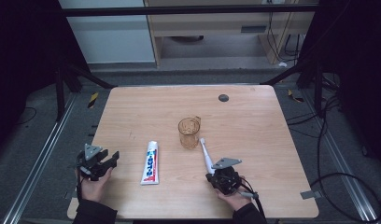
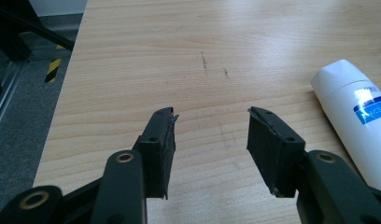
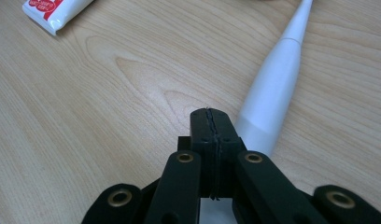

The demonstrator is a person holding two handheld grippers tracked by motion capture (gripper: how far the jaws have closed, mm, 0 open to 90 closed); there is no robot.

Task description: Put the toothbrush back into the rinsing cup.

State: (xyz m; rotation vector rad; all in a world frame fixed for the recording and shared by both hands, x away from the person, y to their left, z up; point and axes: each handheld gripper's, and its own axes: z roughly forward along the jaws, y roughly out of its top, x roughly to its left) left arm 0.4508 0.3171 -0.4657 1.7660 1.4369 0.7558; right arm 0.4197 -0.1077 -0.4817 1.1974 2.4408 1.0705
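A white toothbrush [image 1: 205,154] lies on the wooden table [image 1: 254,126], its head toward an amber transparent cup [image 1: 189,132]. My right gripper [image 1: 215,177] sits at the handle's near end. In the right gripper view that gripper [image 3: 210,113] is shut with nothing between its jaws, and the toothbrush handle [image 3: 276,88] lies just beside and under them. A white toothpaste tube [image 1: 151,162] lies left of the toothbrush. My left gripper [image 1: 114,157] is open at the table's left edge; its own view [image 2: 212,116] has bare wood between the jaws and the tube's cap end [image 2: 349,109] to the right.
A small dark round disc [image 1: 223,97] sits near the table's far edge. The tube's crimped end [image 3: 53,11] appears at the top left of the right gripper view. Metal rails, cables and dark frame legs surround the table.
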